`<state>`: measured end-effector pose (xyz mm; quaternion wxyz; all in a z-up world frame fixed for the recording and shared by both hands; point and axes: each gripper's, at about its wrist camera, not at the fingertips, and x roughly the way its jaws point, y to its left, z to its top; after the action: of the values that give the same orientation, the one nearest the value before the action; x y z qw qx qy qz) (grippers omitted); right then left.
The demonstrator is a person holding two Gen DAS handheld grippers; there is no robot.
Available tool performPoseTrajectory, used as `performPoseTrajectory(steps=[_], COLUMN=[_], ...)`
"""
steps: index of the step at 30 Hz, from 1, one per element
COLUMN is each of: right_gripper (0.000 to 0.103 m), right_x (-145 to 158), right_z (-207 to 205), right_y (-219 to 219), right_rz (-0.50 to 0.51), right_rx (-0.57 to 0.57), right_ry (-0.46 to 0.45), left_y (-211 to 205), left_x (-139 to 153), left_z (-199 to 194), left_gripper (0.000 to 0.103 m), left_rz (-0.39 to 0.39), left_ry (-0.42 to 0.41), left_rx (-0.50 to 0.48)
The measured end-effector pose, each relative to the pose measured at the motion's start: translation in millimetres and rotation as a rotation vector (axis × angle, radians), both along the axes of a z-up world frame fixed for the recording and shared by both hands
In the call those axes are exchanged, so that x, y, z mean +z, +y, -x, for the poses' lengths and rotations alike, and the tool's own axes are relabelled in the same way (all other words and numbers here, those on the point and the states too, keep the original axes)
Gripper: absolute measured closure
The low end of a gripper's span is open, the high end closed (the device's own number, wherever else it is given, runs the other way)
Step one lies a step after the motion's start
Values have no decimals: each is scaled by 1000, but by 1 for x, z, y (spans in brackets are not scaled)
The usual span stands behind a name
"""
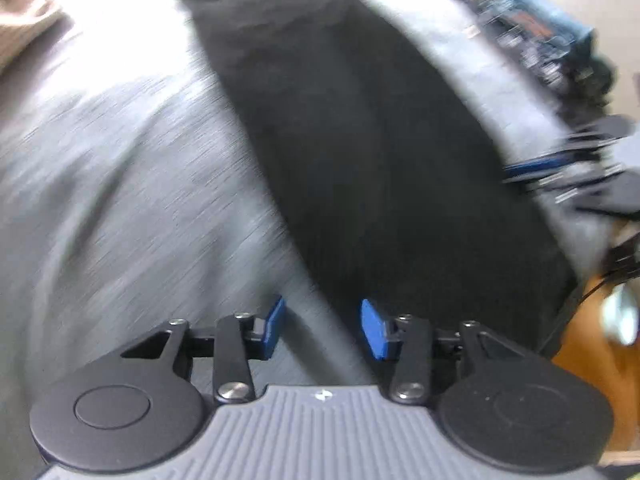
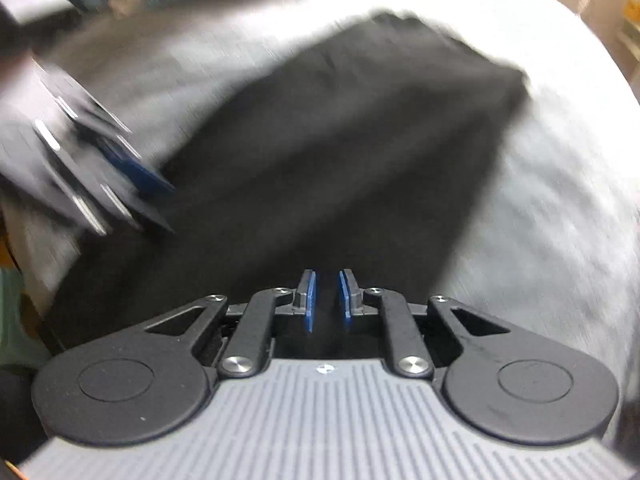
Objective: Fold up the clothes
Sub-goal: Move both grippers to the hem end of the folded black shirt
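- Centrally, we note the black garment (image 1: 360, 152) lying as a long, narrow band on the grey sheet (image 1: 112, 184); it looks folded lengthwise at least once, though blur hides the edges and layers
- We see the same garment from the right wrist view, running away from the camera to a squared far end; its near end passes under both tools
- We record the left gripper (image 1: 323, 326) with its blue pads (image 1: 374, 330) set wide apart, nothing between them; it hovers at the garment's near left edge, one pad over grey sheet, the other over black cloth
- We record the right gripper (image 2: 327, 300) with pads nearly together but a narrow gap showing; dark cloth lies behind the gap, and we cannot tell whether any fabric is pinched
- We see the left tool again in the right wrist view, heavily smeared, just beside the garment's left edge
- We judge the task roughly midway: a lengthwise fold appears made, cross folds to shorten the band appear left to do
- Outward, we note a tan cloth (image 1: 28, 24) at the far corner of the sheet and blurred blue-and-black clutter (image 1: 540, 36) beyond the other edge, both well apart from the garment
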<state>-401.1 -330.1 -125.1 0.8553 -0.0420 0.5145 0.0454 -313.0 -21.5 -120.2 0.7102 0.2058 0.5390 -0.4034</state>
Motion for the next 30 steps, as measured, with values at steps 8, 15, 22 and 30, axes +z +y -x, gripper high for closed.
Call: performPoseTrajectory(steps=[8, 15, 22, 30], right_gripper=[89, 91, 89, 90], right_x=[33, -4, 6, 13], right_z=[25, -25, 55, 13], right_y=[-17, 48, -7, 84], right_rz=[39, 16, 136, 1], right_rx=[-74, 190, 16, 272], right_ry=[-20, -11, 199, -4], left_y=[-20, -51, -23, -66], left_x=[41, 1, 20, 6], left_z=[14, 74, 96, 114], left_gripper=[58, 58, 58, 57], left_rz=[131, 27, -8, 79], left_ry=[-93, -54, -115, -1], left_rx=[-53, -304, -365, -411])
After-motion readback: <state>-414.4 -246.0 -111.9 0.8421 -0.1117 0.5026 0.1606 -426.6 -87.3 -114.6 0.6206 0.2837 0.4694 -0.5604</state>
